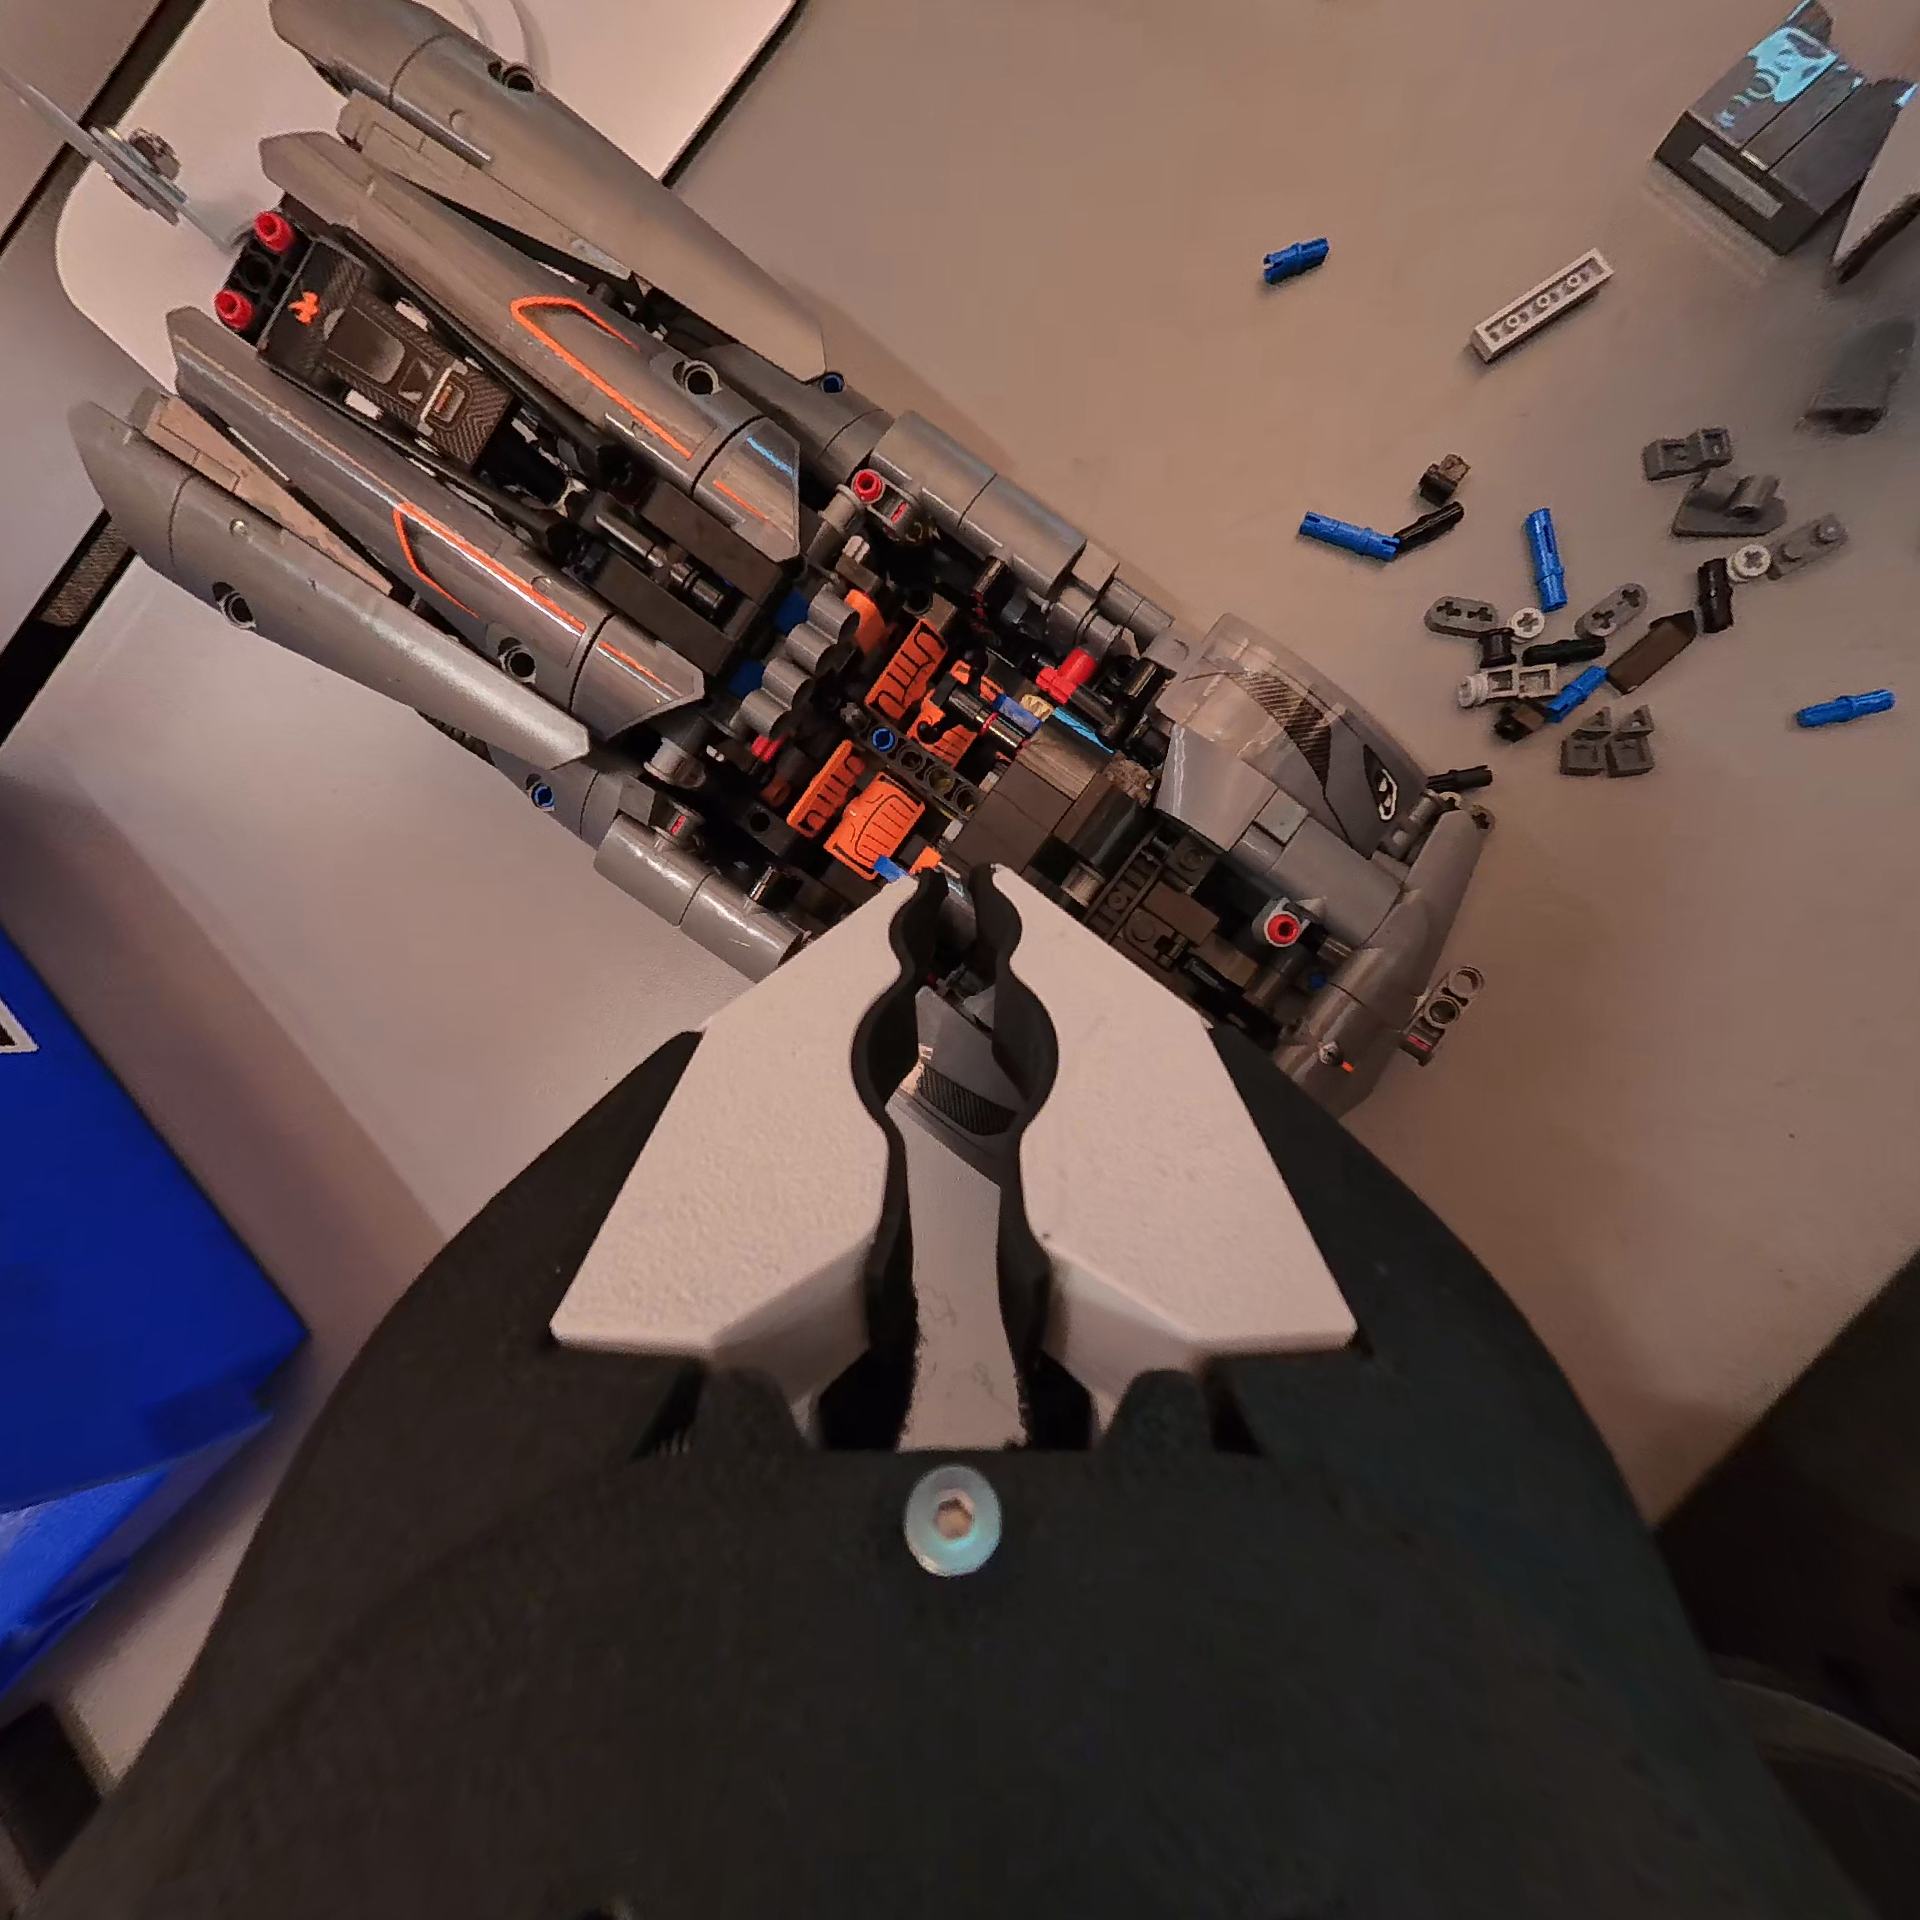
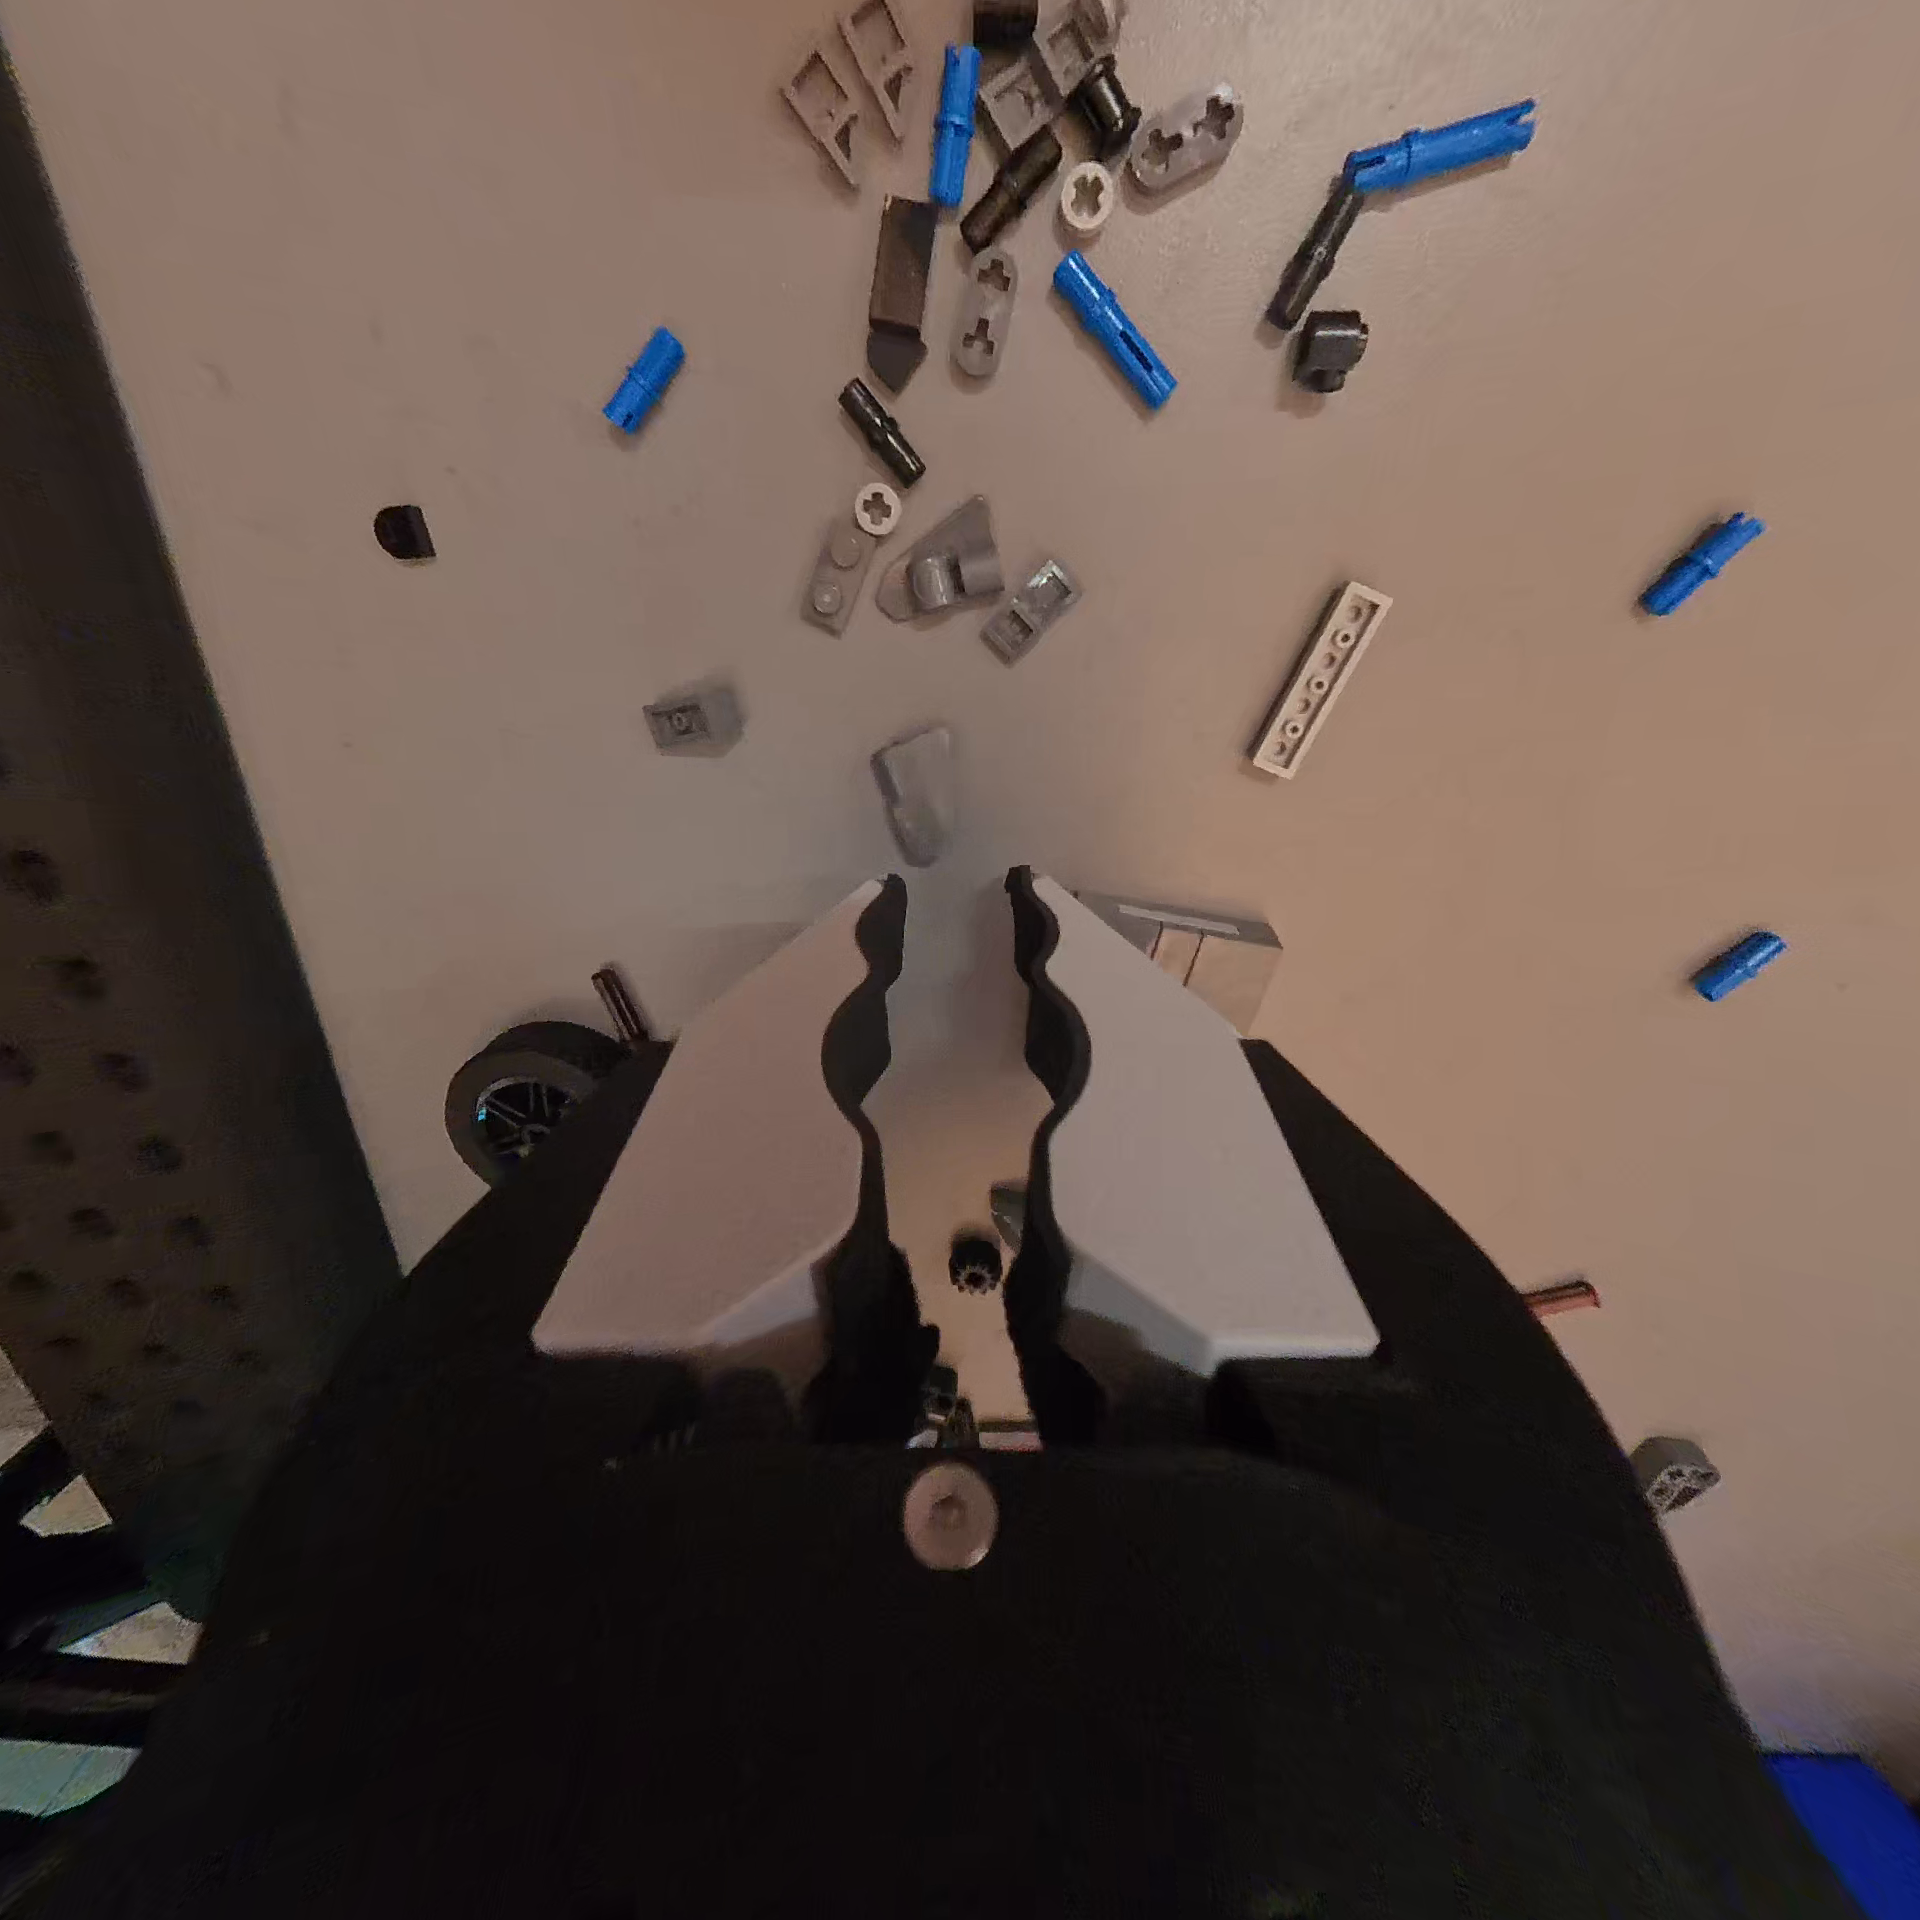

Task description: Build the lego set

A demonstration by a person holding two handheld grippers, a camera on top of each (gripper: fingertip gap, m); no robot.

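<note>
A large grey lego car model [image 1: 665, 540] with orange and black insides lies diagonally on the table. My left gripper [image 1: 957, 878] sits at the model's near side, its jaws nearly shut around a grey panel of the model [image 1: 951, 1091]; the grip point itself is partly hidden. My right gripper [image 2: 956, 883] is open and empty above the table. A small grey curved piece [image 2: 914, 790] lies just ahead of its tips. Loose parts lie beyond: blue pins [image 2: 1112, 327], black pins [image 2: 881, 431], grey plates [image 2: 940, 566].
A light grey long plate [image 2: 1320, 681] lies to the right, a wheel [image 2: 520, 1101] and a dark perforated board [image 2: 104, 935] to the left. In the left wrist view a heap of loose parts [image 1: 1600, 634] lies right of the model, a blue box [image 1: 104, 1247] at left. The left gripper's tips are roughly 25 cm from the right gripper's. About 6 cm separates my right fingertips from the light grey long plate [image 2: 1320, 681]. The left camera catches it too, in the left wrist view [image 1: 1546, 301].
</note>
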